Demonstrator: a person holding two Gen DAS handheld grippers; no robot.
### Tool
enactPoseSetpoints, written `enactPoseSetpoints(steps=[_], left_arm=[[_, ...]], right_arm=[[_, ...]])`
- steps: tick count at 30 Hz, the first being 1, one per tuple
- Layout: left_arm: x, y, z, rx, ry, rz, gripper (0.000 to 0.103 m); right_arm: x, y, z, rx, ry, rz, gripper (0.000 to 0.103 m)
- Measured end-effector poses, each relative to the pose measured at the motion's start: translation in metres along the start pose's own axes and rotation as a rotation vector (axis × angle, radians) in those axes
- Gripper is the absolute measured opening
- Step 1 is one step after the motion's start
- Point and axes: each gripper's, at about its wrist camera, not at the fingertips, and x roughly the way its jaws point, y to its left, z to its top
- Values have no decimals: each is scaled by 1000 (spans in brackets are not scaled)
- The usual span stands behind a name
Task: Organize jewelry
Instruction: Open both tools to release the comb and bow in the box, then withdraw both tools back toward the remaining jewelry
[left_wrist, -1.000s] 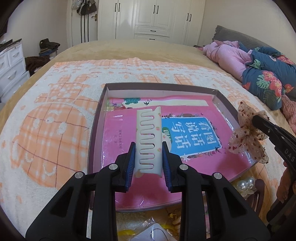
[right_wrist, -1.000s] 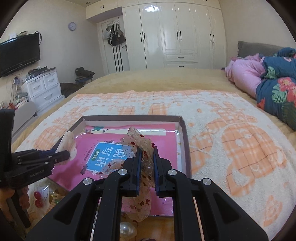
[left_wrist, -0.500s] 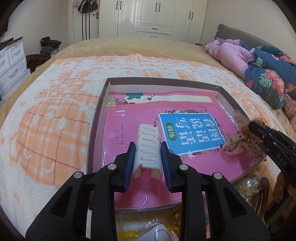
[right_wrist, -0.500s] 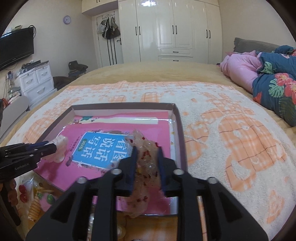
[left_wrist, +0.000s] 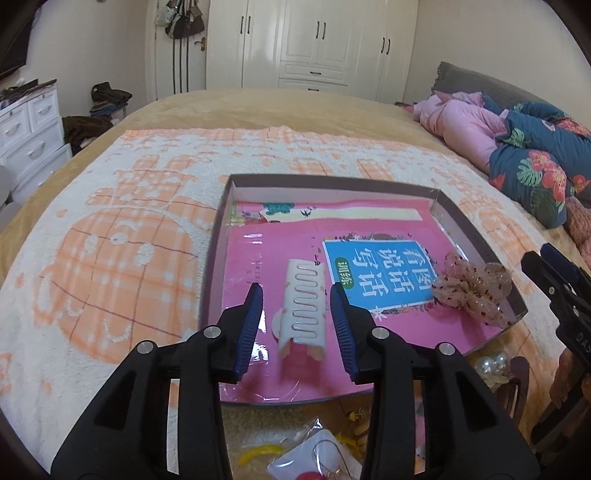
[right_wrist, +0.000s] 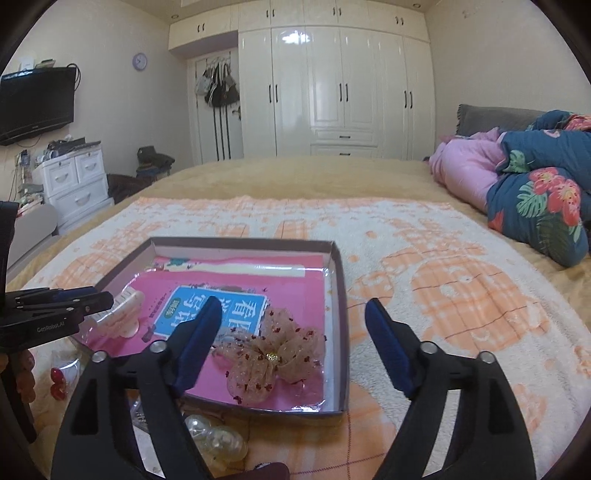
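Shallow brown-rimmed cardboard tray (left_wrist: 465, 229) lined with a pink book sits on the orange-and-white plush blanket (left_wrist: 122, 258). White plastic claw hair clip (left_wrist: 304, 306) lies in the tray between the left gripper (left_wrist: 297, 314) pads, untouched; jaws opening. Sheer beige bow with red specks (right_wrist: 271, 360) rests by the tray's right wall, the right gripper (right_wrist: 293, 325) jaws opening wide above it. Pearl baubles (right_wrist: 218, 439) and loose packets crowd the near edge; blanket to the right is free. A second ago both items were clamped.
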Motion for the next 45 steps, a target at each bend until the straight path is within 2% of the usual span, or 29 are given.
enactPoseSetpoints(steps=[5, 10, 14, 24, 34, 45], left_arm=[[-20, 3, 2, -12, -51, 13, 41], [-41, 6, 3, -24, -102, 21, 52], [-58, 6, 3, -29, -147, 31, 56], [-102, 14, -3, -81, -282, 68, 83], [-123, 17, -18, -98, -312, 86, 88], [-131, 22, -37, -102, -286, 97, 89]], right_arm=[[-17, -3, 3, 10, -35, -14, 86], [-33, -5, 5, 1, -62, -24, 87], [-44, -5, 6, -1, -79, -26, 89], [-71, -4, 4, -9, -118, -12, 92], [-91, 6, -3, -45, -130, 26, 93], [-99, 21, -17, -102, -97, 70, 93]])
